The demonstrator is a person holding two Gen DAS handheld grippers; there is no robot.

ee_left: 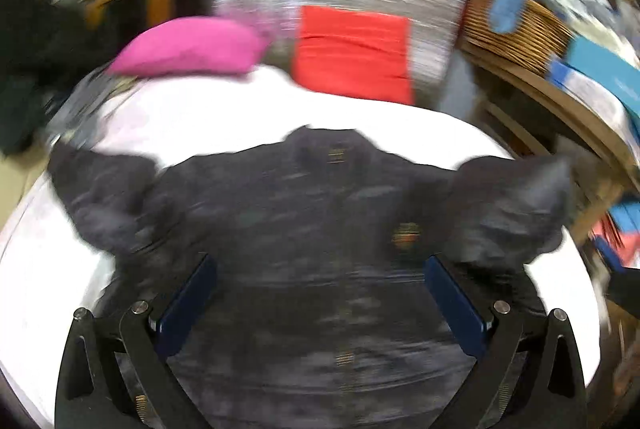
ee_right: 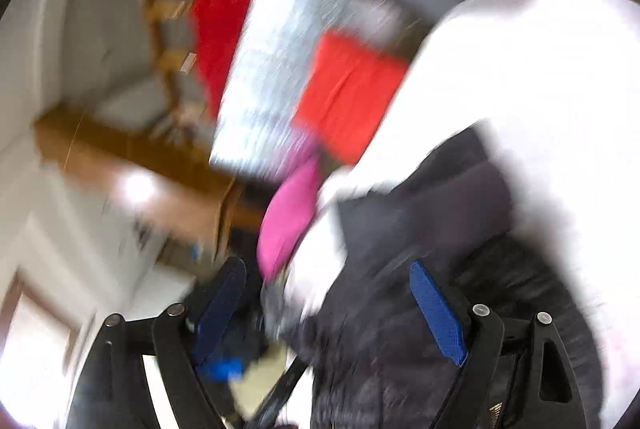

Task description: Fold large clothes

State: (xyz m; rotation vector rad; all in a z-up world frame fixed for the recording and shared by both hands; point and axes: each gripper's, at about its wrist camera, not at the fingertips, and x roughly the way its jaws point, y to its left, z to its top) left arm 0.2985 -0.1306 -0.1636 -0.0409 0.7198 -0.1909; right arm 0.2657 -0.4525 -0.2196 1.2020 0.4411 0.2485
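**Jacket flat below the left claw, both claws apart**

The dark jacket (ee_left: pixel 304 229) lay spread on the white bed (ee_left: pixel 240 109), collar toward the top of the left wrist frame, sleeves out to both sides. My left claw (ee_left: pixel 320 293) hung over its middle, jaws apart, gripping nothing. My right claw (ee_right: pixel 328 305), also apart and empty, sat at the jacket's edge. A pink pillow (ee_left: pixel 188 47) and a red cloth (ee_left: pixel 352 53) lay beyond the collar, out of the way.

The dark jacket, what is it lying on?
The dark jacket lies spread with both sleeves out on a white bed sheet. White shows past the collar and beside both sleeves. Whatever is under the jacket's middle is covered, so it cannot be seen.
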